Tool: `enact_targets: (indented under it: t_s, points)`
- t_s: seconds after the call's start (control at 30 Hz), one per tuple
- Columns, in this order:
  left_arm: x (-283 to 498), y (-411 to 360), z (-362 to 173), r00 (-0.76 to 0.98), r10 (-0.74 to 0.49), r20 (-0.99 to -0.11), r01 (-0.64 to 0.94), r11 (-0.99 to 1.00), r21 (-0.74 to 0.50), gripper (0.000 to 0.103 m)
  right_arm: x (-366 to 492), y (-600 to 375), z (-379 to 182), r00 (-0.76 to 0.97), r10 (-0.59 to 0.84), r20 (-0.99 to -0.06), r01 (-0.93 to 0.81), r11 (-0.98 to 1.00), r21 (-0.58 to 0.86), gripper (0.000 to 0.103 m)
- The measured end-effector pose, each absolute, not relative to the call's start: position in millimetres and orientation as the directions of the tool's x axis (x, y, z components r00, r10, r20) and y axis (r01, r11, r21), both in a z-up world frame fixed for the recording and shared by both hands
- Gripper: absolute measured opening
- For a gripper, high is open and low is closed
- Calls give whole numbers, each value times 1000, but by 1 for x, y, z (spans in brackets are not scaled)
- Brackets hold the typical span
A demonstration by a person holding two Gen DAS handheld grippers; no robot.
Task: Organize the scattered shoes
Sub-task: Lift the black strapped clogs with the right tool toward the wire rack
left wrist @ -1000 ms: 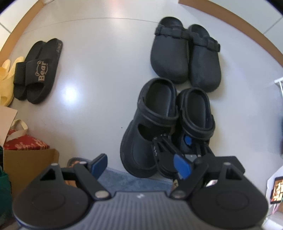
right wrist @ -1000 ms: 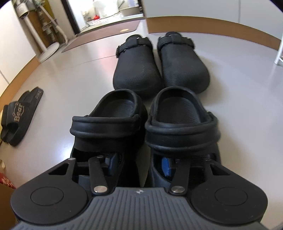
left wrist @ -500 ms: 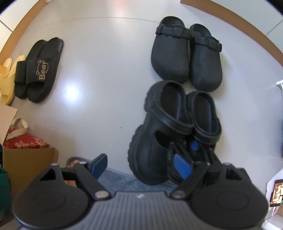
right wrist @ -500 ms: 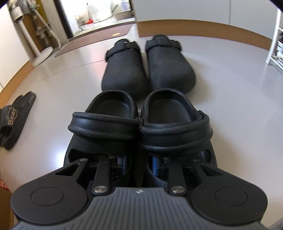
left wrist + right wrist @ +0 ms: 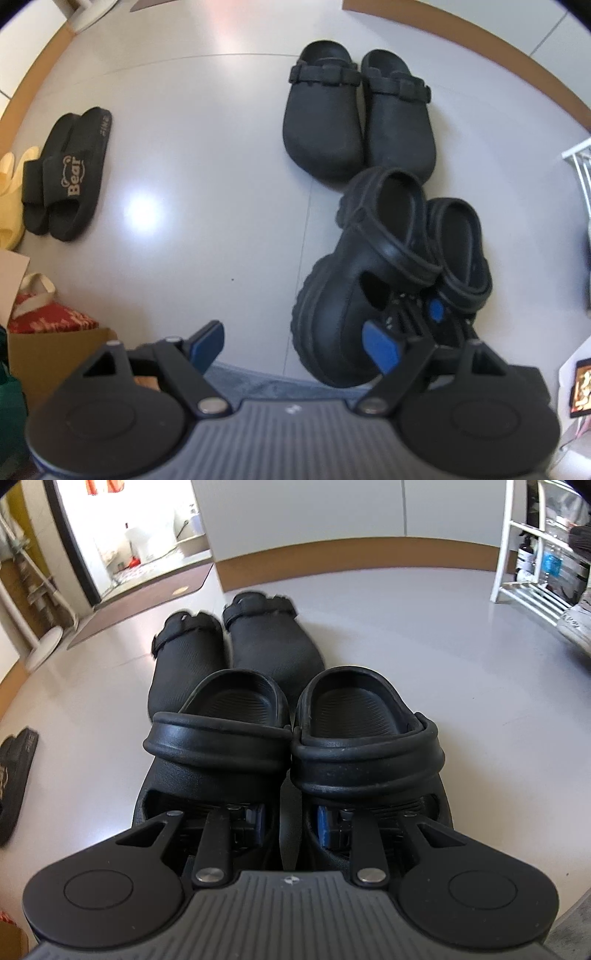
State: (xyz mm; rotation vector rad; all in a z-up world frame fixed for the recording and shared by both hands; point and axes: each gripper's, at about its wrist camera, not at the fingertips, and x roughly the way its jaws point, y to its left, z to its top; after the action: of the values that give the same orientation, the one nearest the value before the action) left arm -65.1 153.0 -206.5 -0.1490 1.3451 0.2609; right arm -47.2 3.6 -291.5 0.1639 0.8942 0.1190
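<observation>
Glossy grey floor (image 5: 192, 206) with brown skirting (image 5: 369, 555), white wall above

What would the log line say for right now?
right hand-held gripper: pinching strapped clogs together | left hand-held gripper: open, empty | buckle clogs: paired

Black strapped clogs (image 5: 291, 760) pressed side by side, lifted, near closed-toe clogs (image 5: 356, 114).

Both views are bright and evenly lit. A round glare spot sits on the glossy floor (image 5: 142, 214) in the left wrist view; in the right wrist view an overexposed doorway (image 5: 147, 535) throws daylight in. Fisheye bending curves the skirting at the edges. The far clogs (image 5: 236, 642) smear with motion blur.
</observation>
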Motion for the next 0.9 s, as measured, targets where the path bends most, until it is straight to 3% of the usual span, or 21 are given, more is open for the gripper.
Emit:
enact_targets:
  t_s: [0.9]
  points:
    - [-99,154,-135,398,-60,-915,-236,958,-166,84,-43,-106,-113,838,57,-542,14,992,126,28]
